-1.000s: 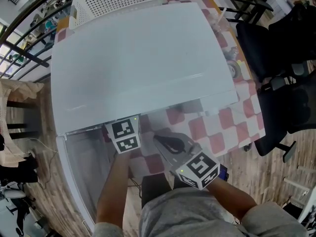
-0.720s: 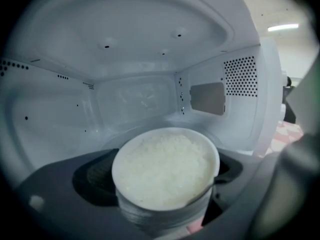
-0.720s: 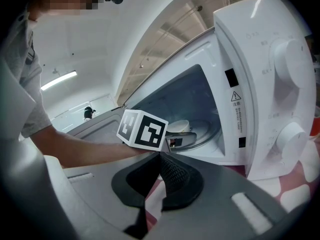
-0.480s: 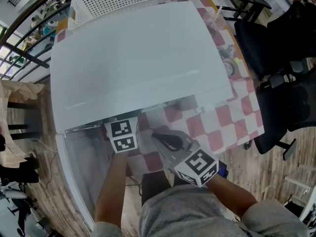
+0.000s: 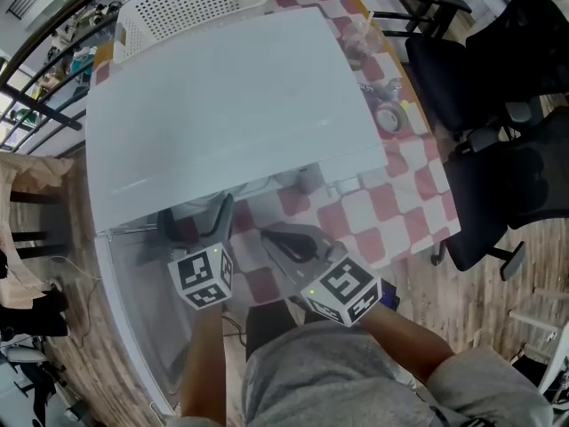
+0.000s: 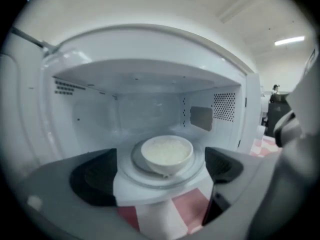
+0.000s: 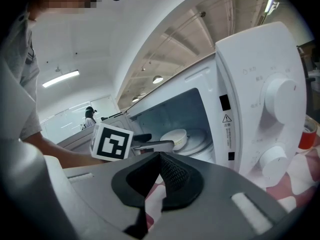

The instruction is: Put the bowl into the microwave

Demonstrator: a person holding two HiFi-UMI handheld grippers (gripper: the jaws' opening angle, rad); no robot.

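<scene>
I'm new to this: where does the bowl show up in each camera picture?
Head view: not visible, hidden under the microwave.
Left gripper view: centre, bowl on the turntable.
Right gripper view: centre, bowl inside, left of the knobs.
Shared landmark: the white microwave.

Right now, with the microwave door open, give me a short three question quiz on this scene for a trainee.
1. True or false: the bowl sits on the turntable inside the microwave.
2. Pick one. The left tongs are: A) shut on the bowl, B) open with nothing between them, short of the bowl, C) shut on a spoon.
3. How many dials does the microwave's front panel show in the right gripper view?

Key: 1 true; 2 B; 3 two.
</scene>
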